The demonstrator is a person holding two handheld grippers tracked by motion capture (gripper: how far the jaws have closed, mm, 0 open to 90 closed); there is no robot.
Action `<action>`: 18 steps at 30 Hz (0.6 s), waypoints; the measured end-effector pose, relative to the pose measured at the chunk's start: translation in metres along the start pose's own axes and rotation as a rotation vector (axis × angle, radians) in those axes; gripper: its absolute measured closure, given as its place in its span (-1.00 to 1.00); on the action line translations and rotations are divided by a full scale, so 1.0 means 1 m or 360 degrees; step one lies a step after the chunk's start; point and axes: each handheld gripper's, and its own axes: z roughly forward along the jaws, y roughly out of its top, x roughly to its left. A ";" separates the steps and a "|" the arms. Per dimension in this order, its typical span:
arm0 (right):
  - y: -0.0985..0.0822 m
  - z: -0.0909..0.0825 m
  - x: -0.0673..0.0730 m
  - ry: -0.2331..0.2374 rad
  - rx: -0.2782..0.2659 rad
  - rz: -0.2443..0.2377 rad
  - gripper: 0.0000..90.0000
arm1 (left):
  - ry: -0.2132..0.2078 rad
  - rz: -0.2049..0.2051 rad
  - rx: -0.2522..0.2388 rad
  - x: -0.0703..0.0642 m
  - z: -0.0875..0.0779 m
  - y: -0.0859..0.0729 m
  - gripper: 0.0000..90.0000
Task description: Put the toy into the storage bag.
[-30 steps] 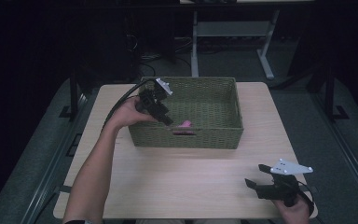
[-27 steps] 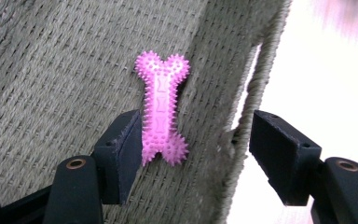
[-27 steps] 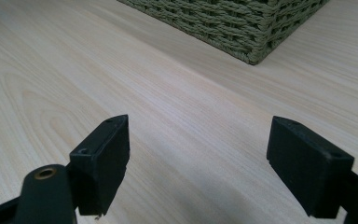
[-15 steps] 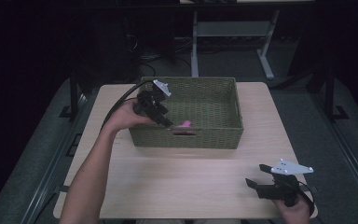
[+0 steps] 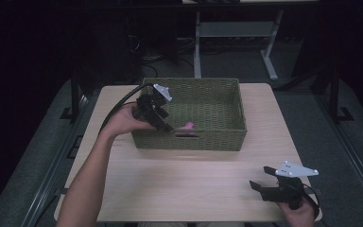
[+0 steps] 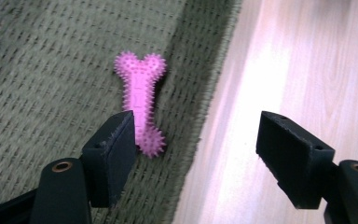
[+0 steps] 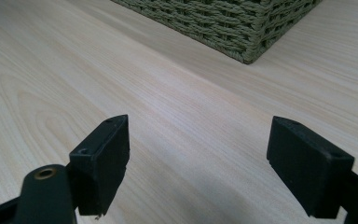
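Observation:
A pink spiky bone-shaped toy [image 6: 142, 100] lies on the floor of the green woven basket [image 5: 227, 101], close to its near wall; a bit of the toy [image 5: 187, 126] peeks over the rim in the high view. My left gripper [image 5: 166, 124] hovers over the basket's near-left corner. Its jaws have just been opening and stand wide, with nothing pressed between them; the toy lies below, beside the left pad. My right gripper [image 5: 260, 178] rests open near the table's front right, nothing between its fingers [image 7: 100, 161].
The light wooden table [image 5: 189, 189] stretches between the basket and its front edge. A desk frame and cables stand in the dark beyond the table's far edge. The left gripper's black cable [image 5: 120, 104] arcs over the table's left side.
The left gripper has drawn slightly back and up from the basket's near wall. The pink toy stays in the basket. The right gripper has not moved.

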 end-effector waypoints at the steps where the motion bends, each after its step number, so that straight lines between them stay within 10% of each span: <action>1: 0.000 0.000 0.000 0.0001 0.0000 0.0002 -0.54 | 0.0003 0.0008 -0.0003 -0.002 0.000 0.000 -0.39; 18: 0.001 -0.002 0.002 0.0003 -0.0011 -0.0010 -0.54 | 0.0024 0.0143 -0.0016 -0.033 -0.007 0.006 -0.39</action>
